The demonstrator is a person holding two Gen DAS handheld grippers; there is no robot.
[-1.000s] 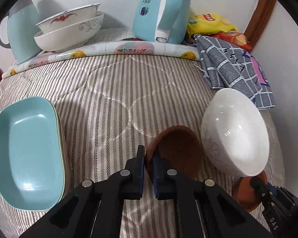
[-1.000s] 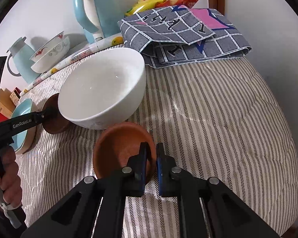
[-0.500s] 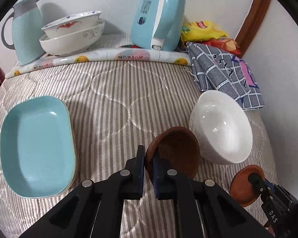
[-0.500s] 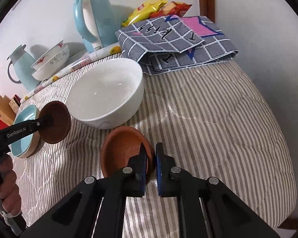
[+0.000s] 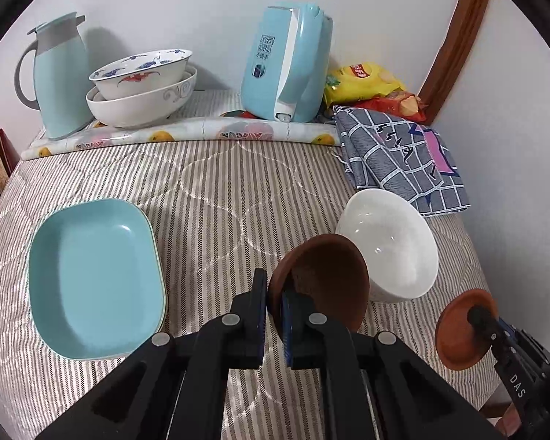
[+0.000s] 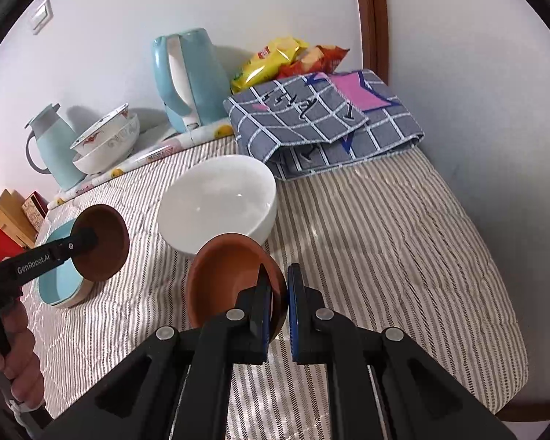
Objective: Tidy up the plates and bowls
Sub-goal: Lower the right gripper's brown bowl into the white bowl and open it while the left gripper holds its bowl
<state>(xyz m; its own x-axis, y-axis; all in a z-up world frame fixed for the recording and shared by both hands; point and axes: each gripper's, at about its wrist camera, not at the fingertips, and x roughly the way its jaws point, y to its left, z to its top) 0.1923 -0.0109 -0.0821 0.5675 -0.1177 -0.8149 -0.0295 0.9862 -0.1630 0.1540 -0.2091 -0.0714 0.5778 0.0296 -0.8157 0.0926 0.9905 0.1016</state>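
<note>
You've got L gripper (image 5: 273,302) clamped on dark brown saucer (image 5: 322,282), R gripper (image 6: 275,302) clamped on terracotta saucer (image 6: 231,275), both aloft. White bowl (image 5: 388,242) at 1 o'clock, teal dish (image 5: 91,278) at 9; nothing stacked yet.

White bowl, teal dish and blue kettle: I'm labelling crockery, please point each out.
white bowl (image 5: 392,242), left wrist view, inner wall
teal dish (image 5: 91,278), left wrist view, flat bottom
blue kettle (image 6: 192,73), right wrist view, body side
</note>
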